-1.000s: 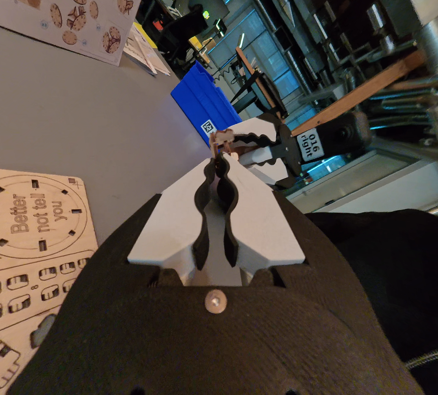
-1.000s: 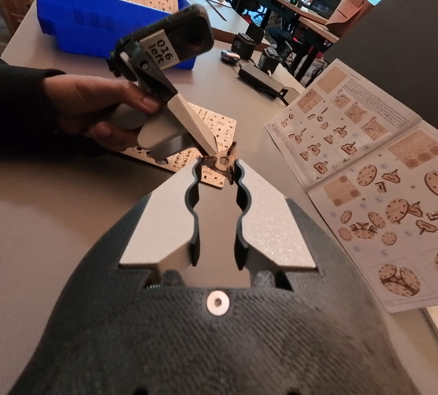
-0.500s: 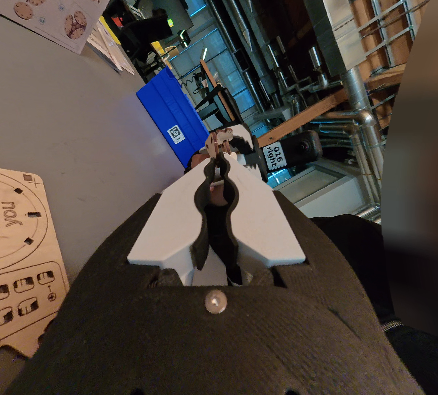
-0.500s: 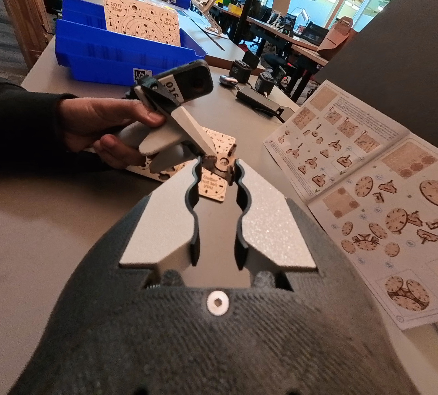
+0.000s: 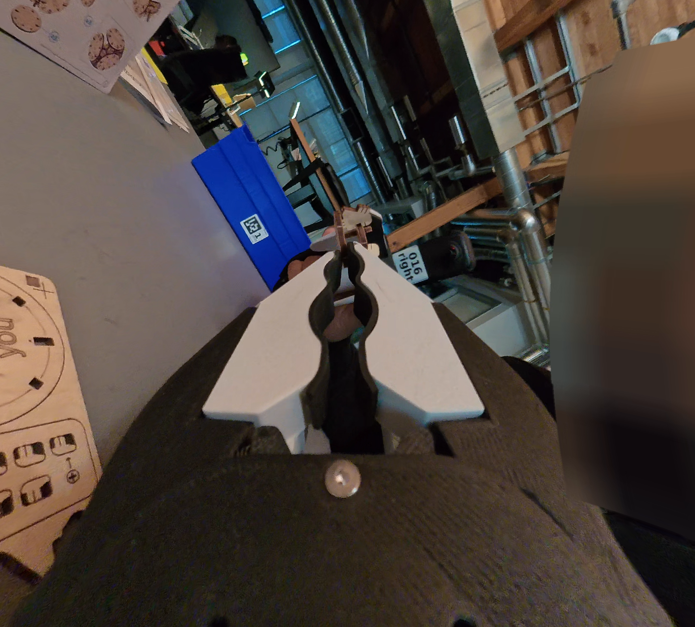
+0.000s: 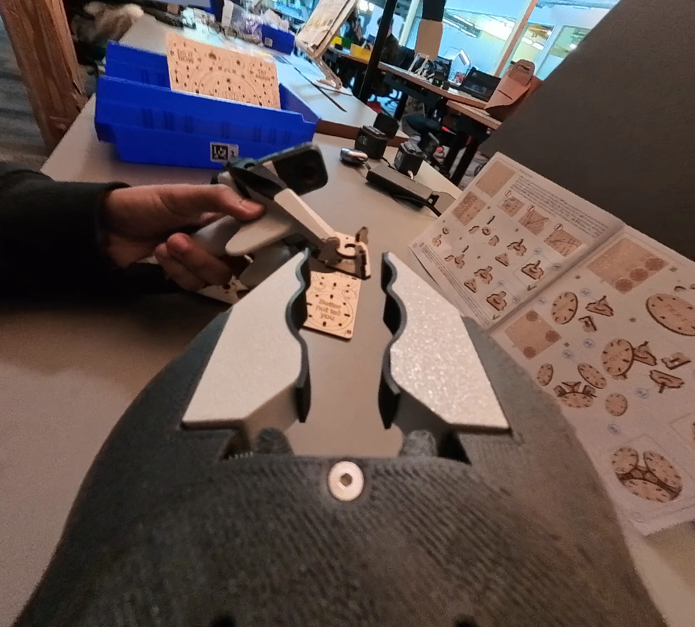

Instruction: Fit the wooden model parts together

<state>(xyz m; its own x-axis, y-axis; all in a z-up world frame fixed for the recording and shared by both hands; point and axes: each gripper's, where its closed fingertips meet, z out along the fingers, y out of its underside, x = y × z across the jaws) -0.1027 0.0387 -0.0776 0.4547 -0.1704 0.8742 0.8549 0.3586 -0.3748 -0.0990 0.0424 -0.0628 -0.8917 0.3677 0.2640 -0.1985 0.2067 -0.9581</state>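
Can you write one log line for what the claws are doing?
left claw: shut on wooden piece | right claw: open, beside it

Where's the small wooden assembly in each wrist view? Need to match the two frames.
Left wrist view: small wooden assembly sits just above centre, pinched at the tips of the shut left gripper.
Right wrist view: small wooden assembly sits centre, held by the left gripper coming in from the left, between the open right gripper's tips, untouched.
Shared landmark: blue bin.

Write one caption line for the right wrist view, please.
Open right claw faces a small wooden assembly pinched by the left claw.
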